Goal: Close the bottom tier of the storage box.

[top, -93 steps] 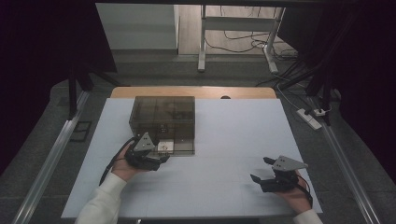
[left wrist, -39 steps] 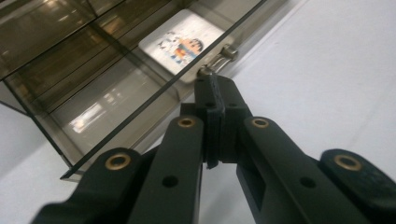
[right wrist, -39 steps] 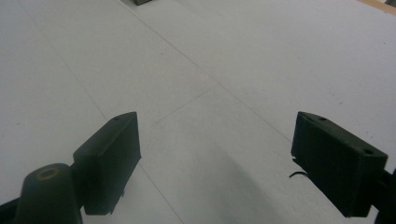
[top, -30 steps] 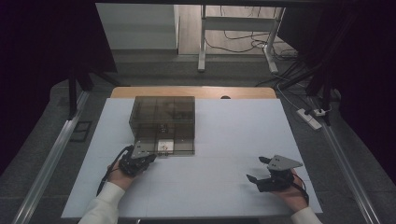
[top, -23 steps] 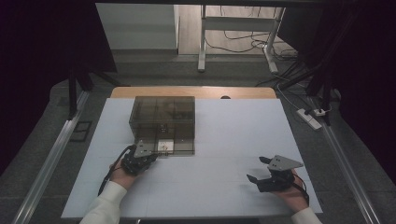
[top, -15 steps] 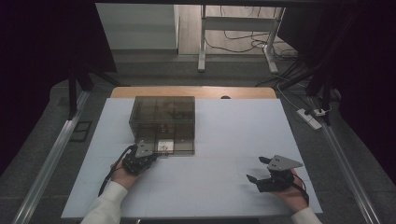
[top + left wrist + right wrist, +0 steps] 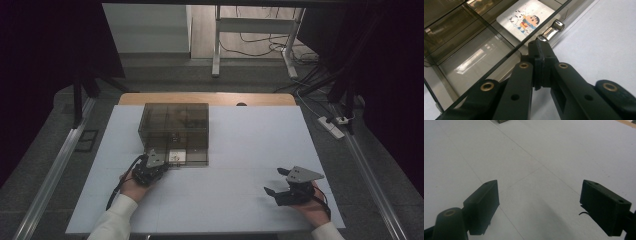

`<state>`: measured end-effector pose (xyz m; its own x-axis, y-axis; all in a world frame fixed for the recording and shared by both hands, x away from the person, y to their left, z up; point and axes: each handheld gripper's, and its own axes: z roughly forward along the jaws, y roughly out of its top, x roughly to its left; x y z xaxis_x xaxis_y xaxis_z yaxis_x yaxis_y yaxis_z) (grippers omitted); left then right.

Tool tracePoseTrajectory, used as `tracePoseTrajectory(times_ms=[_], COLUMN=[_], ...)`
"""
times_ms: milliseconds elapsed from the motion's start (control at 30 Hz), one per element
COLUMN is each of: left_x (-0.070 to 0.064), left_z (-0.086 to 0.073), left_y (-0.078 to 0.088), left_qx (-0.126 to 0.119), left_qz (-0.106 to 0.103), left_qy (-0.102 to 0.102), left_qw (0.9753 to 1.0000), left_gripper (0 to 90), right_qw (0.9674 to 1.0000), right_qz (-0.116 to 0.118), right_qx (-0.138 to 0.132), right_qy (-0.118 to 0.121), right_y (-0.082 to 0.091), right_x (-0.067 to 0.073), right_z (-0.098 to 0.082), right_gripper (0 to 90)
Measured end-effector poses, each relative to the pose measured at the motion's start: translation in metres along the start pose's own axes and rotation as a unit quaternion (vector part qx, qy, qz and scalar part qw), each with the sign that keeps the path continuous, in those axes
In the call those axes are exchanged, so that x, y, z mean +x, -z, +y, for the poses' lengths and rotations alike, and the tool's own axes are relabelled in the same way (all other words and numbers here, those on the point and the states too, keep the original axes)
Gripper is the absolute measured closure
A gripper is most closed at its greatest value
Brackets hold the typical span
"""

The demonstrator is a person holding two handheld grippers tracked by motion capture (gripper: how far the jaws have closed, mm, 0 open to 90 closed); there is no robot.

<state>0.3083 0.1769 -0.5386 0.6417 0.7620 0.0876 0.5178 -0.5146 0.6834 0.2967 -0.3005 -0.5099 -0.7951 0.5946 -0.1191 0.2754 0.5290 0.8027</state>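
Note:
A smoky see-through drawer box (image 7: 174,127) stands on the white table (image 7: 240,145), left of the middle. A cartoon card (image 7: 176,156) (image 7: 524,17) lies in its lower front drawer. My left gripper (image 7: 159,163) (image 7: 539,46) is at the box's near left corner, its jaws shut on the near end of the drawer's shiny metal handle (image 7: 552,29). My right gripper (image 7: 273,181) (image 7: 539,187) rests low over the bare table at the near right, jaws wide open with nothing between them.
A wooden strip (image 7: 210,98) runs along the table's far edge. Metal rails (image 7: 55,170) flank the table on both sides. A power strip (image 7: 332,125) and cables lie on the floor at the right. White tabletop stretches between the two grippers.
Since three seconds ago my left gripper has drawn back slightly toward the person along the box's front. Over the last second nothing has visibly moved.

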Motion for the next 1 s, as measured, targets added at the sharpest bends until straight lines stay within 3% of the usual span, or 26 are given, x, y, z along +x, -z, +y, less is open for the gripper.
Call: tracePoseTrajectory(times_ms=[1000], left_x=[0.0030], left_z=[0.0020], left_y=[-0.0047], left_qx=[-0.004], left_qz=[-0.001], left_qy=[0.007], left_qw=[1.0000], left_gripper=[88.8], right_qw=[1.0000], right_qz=[0.001], right_qx=[0.000], right_qy=[0.001], right_y=[-0.0017], right_x=[-0.0003], right_z=[-0.0001], right_gripper=[15.3])
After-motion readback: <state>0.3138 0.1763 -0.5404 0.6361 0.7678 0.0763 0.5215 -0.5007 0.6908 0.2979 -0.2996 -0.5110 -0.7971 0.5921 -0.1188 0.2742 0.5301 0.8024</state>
